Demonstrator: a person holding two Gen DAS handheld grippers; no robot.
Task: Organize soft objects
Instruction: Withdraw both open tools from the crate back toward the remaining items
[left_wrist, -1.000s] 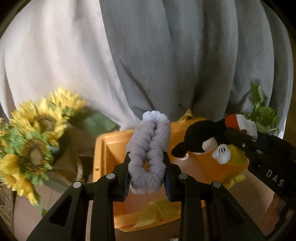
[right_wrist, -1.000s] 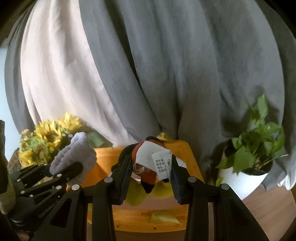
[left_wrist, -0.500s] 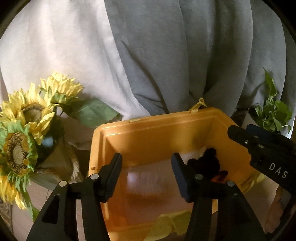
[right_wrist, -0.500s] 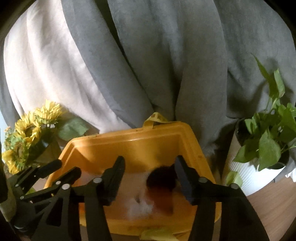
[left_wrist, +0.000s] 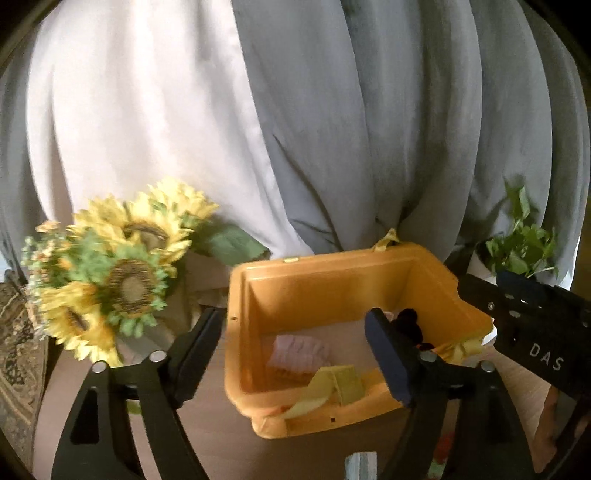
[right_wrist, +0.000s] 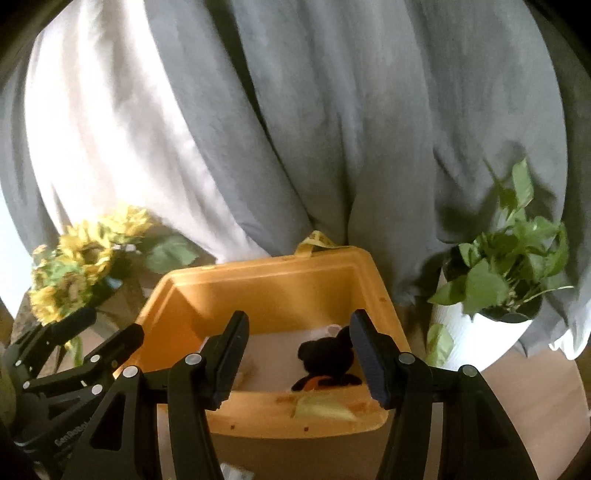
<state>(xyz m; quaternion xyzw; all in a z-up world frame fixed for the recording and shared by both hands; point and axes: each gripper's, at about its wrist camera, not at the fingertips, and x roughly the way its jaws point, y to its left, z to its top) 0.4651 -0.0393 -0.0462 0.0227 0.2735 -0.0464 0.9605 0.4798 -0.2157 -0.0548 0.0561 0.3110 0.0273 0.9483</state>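
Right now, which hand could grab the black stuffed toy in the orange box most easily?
Probably the right. The right gripper frames the black plush toy lying in the orange plastic bin between its opening jaws. The left gripper, jaws also opening, lines up nearer the fuzzy lilac bundle.

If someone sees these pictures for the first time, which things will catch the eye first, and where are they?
Most striking is the bright orange plastic bin in the middle, with a black plush toy and a pale fluffy knitted piece lying inside. Yellow artificial sunflowers stand to its left, a leafy green potted plant to its right, before grey and white curtains.
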